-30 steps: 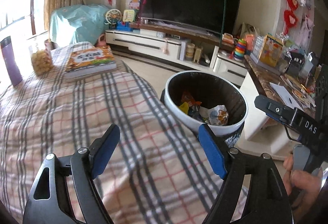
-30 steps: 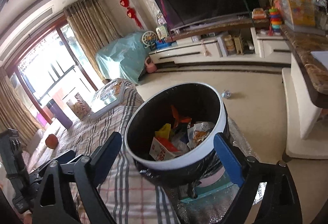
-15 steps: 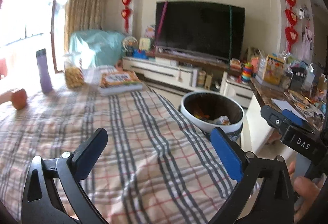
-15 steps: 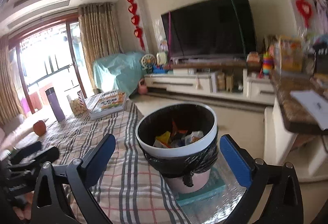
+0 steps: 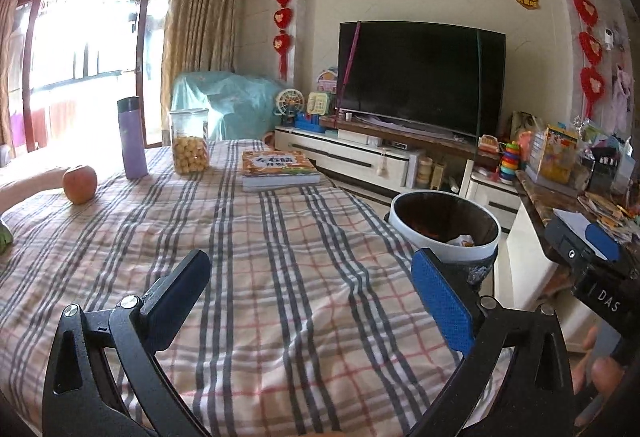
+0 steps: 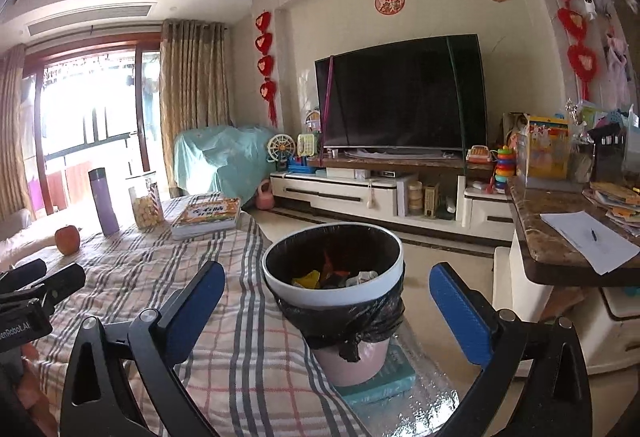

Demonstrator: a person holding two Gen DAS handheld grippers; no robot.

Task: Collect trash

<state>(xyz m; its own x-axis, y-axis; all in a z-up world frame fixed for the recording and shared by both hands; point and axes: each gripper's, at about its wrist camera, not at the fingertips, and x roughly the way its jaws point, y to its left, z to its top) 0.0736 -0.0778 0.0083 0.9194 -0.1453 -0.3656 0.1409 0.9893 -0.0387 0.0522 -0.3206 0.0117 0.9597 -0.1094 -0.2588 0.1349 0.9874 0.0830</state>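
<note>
We hold left gripper [image 5: 310, 303] and right gripper [image 6: 328, 307] spread wide, empty. Wrappers sit in bin [image 6: 334, 297]; next we scan tablecloth [image 5: 260, 257] for leftovers.

Plaid-covered table [image 5: 280, 277] – apple [image 5: 80, 184], purple flask [image 5: 132, 137], snack jar [image 5: 190, 141], book [image 5: 278, 165] at far end
</note>
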